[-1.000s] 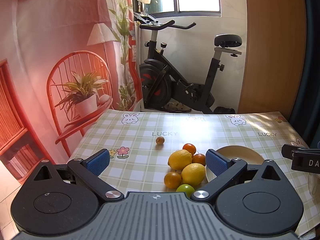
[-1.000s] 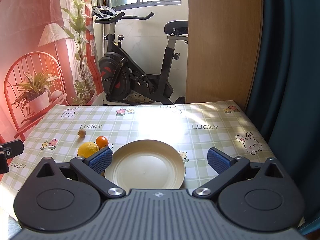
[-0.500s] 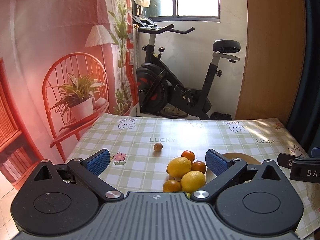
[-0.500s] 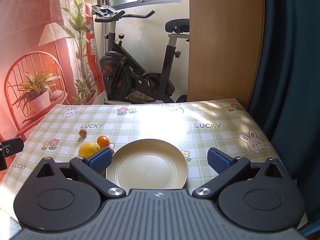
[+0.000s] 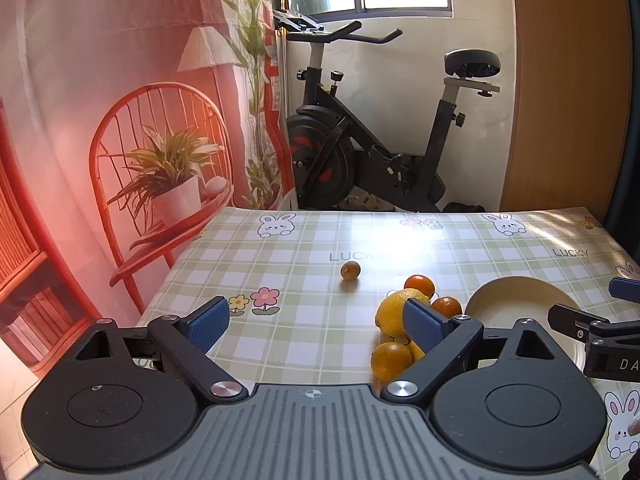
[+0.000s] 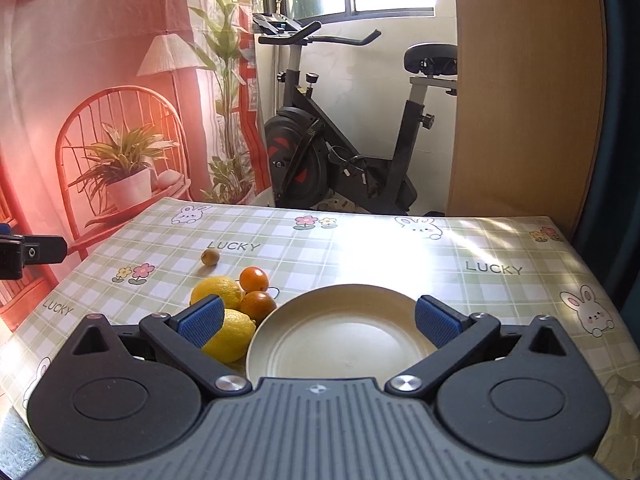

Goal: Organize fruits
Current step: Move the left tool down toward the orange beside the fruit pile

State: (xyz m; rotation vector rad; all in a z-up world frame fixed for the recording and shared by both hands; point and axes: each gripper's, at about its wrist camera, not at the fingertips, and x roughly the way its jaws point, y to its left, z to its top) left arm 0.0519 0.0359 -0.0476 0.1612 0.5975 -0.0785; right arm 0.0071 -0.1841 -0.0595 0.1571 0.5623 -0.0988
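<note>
A cluster of fruit lies on the checked tablecloth: a lemon [image 5: 394, 309], an orange [image 5: 390, 360], two small tangerines [image 5: 419, 285] and a second lemon [image 6: 230, 334]. A small brown fruit [image 5: 350, 270] lies apart, farther back. An empty cream plate [image 6: 344, 338] sits right of the cluster. My left gripper [image 5: 316, 322] is open above the table, its right finger in front of the cluster. My right gripper [image 6: 318, 320] is open and empty over the plate's near side.
The table [image 6: 500, 252] ends close behind at a window wall with an exercise bike [image 6: 340, 152]. A red backdrop with a chair print [image 5: 160, 160] hangs on the left. A wooden panel [image 6: 528, 100] and dark curtain stand on the right.
The left gripper has shifted left and forward, so the fruit cluster now sits behind its right finger. The right gripper has moved in closer over the plate. Both stay open.
</note>
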